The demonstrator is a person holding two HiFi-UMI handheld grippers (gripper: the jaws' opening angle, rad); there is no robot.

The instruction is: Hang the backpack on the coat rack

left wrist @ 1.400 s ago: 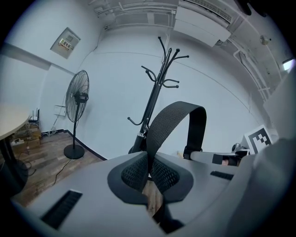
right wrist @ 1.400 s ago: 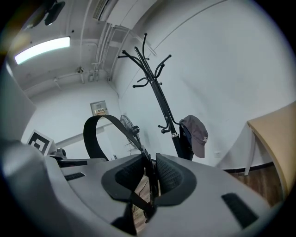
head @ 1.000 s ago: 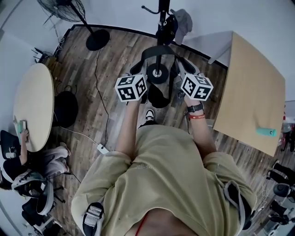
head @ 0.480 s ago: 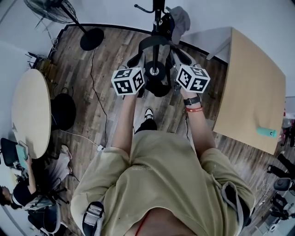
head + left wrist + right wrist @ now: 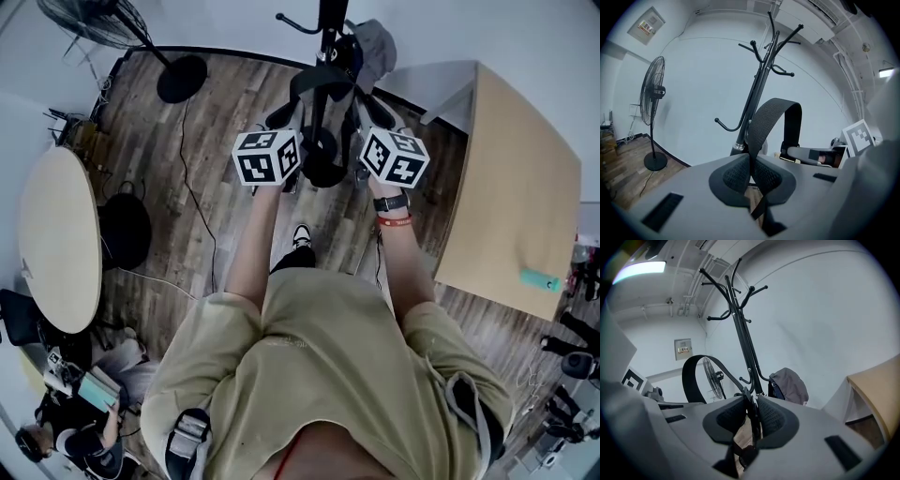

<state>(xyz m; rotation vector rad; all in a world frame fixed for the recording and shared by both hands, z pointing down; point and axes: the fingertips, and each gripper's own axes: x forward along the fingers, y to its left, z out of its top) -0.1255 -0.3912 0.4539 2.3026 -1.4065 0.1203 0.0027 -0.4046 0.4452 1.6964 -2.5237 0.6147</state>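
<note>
Both grippers hold the black backpack by its webbing strap [image 5: 319,81], which arcs between them in front of the coat rack's pole [image 5: 330,28]. My left gripper [image 5: 279,120] is shut on the strap [image 5: 772,123] where it rises from the jaws. My right gripper [image 5: 373,114] is shut on the strap's other end, near a buckle [image 5: 751,414]. The pack's dark body [image 5: 326,176] hangs under the grippers, mostly hidden. The black rack [image 5: 761,79] with curved hooks [image 5: 736,291] stands close ahead, above the strap loop [image 5: 692,373].
A grey bag [image 5: 790,385] hangs low on the rack [image 5: 373,42]. A standing fan [image 5: 652,96] is at the left, its base [image 5: 181,78] on the wood floor. A wooden table [image 5: 511,187] is at the right. At the left are a round table [image 5: 56,234] and a floor cable [image 5: 183,187].
Both grippers have moved forward toward the coat rack with the strap between them. The strap loop now lies closer to the pole, and the rack stands nearer in view.
</note>
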